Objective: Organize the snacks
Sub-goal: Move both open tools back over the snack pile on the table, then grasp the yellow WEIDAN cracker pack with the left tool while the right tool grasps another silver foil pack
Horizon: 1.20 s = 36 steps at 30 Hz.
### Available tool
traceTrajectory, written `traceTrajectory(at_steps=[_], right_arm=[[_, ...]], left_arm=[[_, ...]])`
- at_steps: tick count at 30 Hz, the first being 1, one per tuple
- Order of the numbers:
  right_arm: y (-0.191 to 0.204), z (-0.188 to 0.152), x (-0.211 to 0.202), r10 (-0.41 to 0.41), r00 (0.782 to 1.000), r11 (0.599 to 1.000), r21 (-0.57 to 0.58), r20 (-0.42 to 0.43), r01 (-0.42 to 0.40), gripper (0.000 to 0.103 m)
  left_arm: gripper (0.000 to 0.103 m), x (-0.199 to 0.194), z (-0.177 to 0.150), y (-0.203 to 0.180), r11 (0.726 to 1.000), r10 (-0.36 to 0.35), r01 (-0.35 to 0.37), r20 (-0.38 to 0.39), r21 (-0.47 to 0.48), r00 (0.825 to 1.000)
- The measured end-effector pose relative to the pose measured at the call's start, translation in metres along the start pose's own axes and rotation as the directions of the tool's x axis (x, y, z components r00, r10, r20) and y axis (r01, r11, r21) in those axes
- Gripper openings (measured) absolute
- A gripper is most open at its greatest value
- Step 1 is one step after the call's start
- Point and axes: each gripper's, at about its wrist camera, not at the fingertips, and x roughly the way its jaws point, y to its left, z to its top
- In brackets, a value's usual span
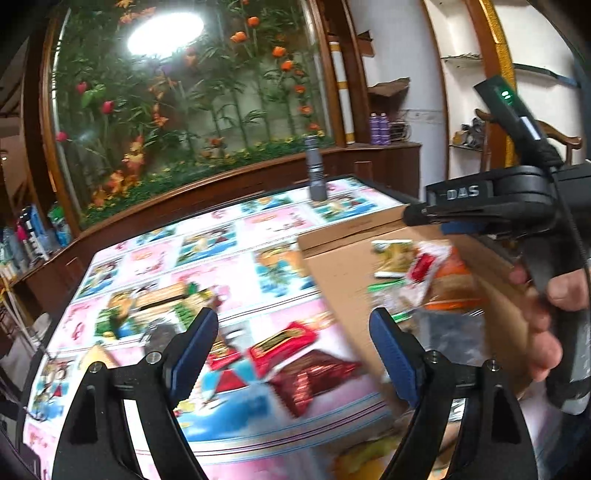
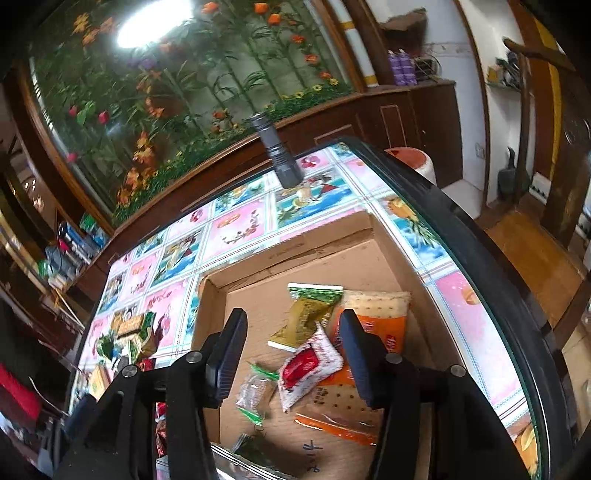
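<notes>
Both jaws apart, empty: left hand-held gripper [image 1: 291, 354] over red foil snack packets [image 1: 284, 347] on picture-tiled bench [image 1: 221, 236]. Right hand-held gripper [image 2: 291, 354] over shallow brown cardboard box [image 2: 325, 254] w/ red-white sachet [image 2: 310, 365].

Both views are bright and evenly lit. A round white lamp glare [image 1: 165, 34] burns out on the glass panel [image 1: 192, 110] behind the bench, and shows again in the right wrist view. The glossy bench [image 2: 476, 306] top carries pale sheen along its right edge. Left wrist view smears with motion blur: the snack packets [image 1: 295, 354] and cardboard box [image 1: 340, 273] are soft. Right wrist view is sharper. Fisheye bending curves straight edges, and the corners go black.
</notes>
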Motion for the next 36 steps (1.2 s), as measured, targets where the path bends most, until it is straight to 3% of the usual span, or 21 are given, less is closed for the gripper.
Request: traceTrajectory(at_steps=[5, 12, 14, 16, 18, 21, 24, 27, 31, 36], right_arm=[[0.022, -0.005, -0.001, 0.007, 1.0, 0.995, -0.101, 0.025, -0.005, 0.06], [0.047, -0.013, -0.004, 0.057, 0.997, 0.977, -0.211, 0.051, -0.045, 0.06], [0.052, -0.016, -0.004, 0.067, 0.996, 0.972, -0.229, 0.053, -0.054, 0.06], [0.055, -0.017, -0.004, 0.072, 0.996, 0.97, -0.237, 0.052, -0.058, 0.06], [0.056, -0.018, -0.005, 0.073, 0.996, 0.969, -0.239, 0.055, -0.058, 0.06], [0.059, -0.019, -0.005, 0.086, 0.995, 0.969, -0.238, 0.051, -0.071, 0.061], [0.059, -0.019, -0.007, 0.084, 0.995, 0.968, -0.24, 0.054, -0.069, 0.061], [0.058, -0.018, -0.009, 0.102, 0.993, 0.969, -0.23, 0.057, -0.086, 0.063], [0.059, -0.018, -0.009, 0.107, 0.992, 0.969, -0.23, 0.06, -0.091, 0.063], [0.061, -0.019, -0.009, 0.128, 0.991, 0.965, -0.236, 0.05, -0.112, 0.063]], left_arm=[[0.084, 0.0, -0.012, 0.037, 0.997, 0.07, -0.071, -0.036, -0.034, 0.997], [0.084, 0.004, -0.034, 0.117, 0.973, 0.126, -0.15, -0.139, -0.178, 0.982], [0.084, 0.006, -0.038, 0.143, 0.953, 0.148, -0.186, -0.168, -0.24, 0.975], [0.084, 0.011, -0.043, 0.173, 0.915, 0.172, -0.237, -0.215, -0.327, 0.961], [0.084, 0.018, -0.049, 0.204, 0.862, 0.153, -0.263, -0.273, -0.432, 0.95], [0.084, 0.036, -0.058, 0.237, 0.797, 0.135, -0.319, -0.363, -0.512, 0.922], [0.084, 0.062, -0.062, 0.252, 0.767, 0.084, -0.34, -0.441, -0.544, 0.894], [0.084, 0.083, -0.065, 0.251, 0.767, 0.065, -0.351, -0.479, -0.537, 0.876], [0.079, 0.092, -0.062, 0.238, 0.808, 0.118, -0.369, -0.488, -0.459, 0.865], [0.051, 0.074, -0.071, 0.239, 0.84, 0.156, -0.371, -0.477, -0.397, 0.865]])
